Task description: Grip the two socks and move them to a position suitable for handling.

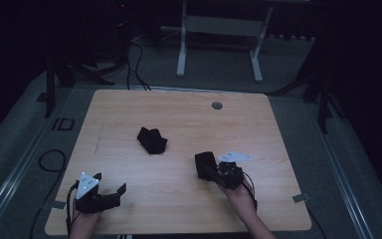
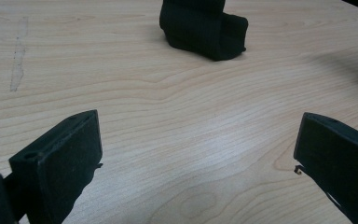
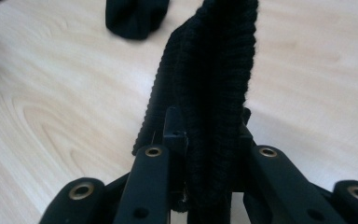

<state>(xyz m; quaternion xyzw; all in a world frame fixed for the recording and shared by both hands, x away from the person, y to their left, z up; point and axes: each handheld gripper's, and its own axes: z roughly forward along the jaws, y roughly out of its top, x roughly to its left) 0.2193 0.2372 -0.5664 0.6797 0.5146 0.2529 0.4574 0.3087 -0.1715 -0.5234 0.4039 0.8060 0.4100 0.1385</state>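
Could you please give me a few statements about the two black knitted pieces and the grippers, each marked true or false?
1. The right gripper is shut on a black knitted piece. True.
2. The left gripper holds the other black piece. False: its jaws stand open and empty over bare wood, and that piece lies apart from them on the table.
3. The loose piece lies near the middle of the table. True.
4. The two black pieces touch each other. False: bare wood separates them in the high view.
5. The table is white metal. False: it is light wood with a visible grain.
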